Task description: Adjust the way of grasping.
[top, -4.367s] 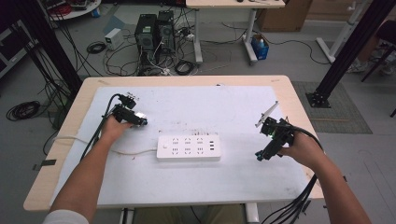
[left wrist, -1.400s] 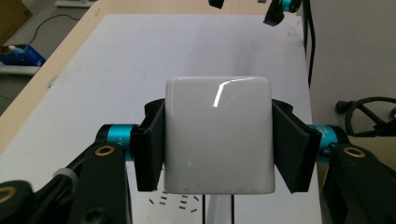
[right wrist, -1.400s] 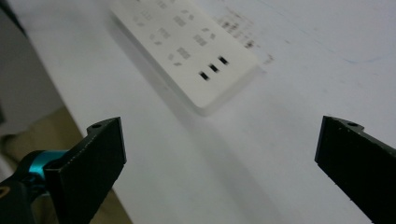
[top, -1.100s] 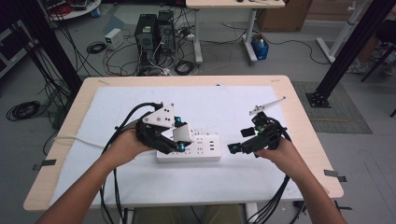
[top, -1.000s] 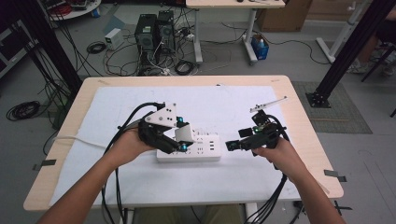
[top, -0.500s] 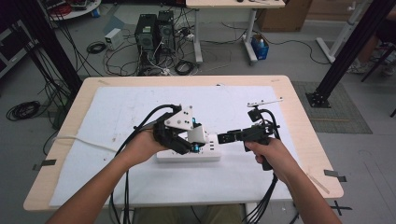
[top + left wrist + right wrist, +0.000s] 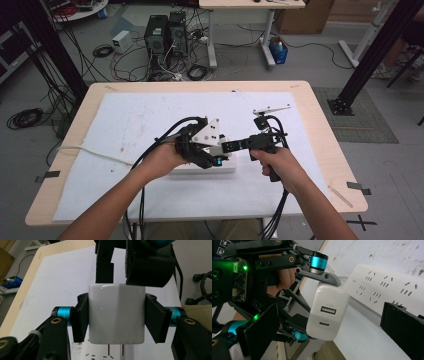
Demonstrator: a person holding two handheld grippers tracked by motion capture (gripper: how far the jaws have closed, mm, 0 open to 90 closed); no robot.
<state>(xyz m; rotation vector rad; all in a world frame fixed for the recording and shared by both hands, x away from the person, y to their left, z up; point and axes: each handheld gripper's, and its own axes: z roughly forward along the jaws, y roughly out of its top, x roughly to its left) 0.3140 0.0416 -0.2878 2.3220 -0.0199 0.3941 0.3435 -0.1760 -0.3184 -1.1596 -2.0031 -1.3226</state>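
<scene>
A white USB charger [image 7: 117, 315] sits clamped between the black pads of my left gripper [image 7: 117, 318], its two prongs [image 7: 109, 350] pointing at the white power strip [image 7: 82, 355] just below. In the high view the left gripper [image 7: 216, 154] hovers over the strip [image 7: 200, 169] at the table's middle. My right gripper [image 7: 228, 146] points left at it, open. In the right gripper view the charger [image 7: 328, 312] shows its two USB ports between my wide-spread right gripper [image 7: 332, 330] jaws, which do not touch it. The strip [image 7: 387, 287] lies behind.
A white sheet [image 7: 140, 115] covers the wooden table [image 7: 320, 125]. The strip's white cord [image 7: 90, 151] runs off to the left edge. A small metal bracket [image 7: 272, 108] lies at the back right. Black cables trail from both grippers toward the front edge.
Both hands have drawn together over the strip: the left gripper carried the charger rightward, and the right gripper swung left until its open jaws reached the charger.
</scene>
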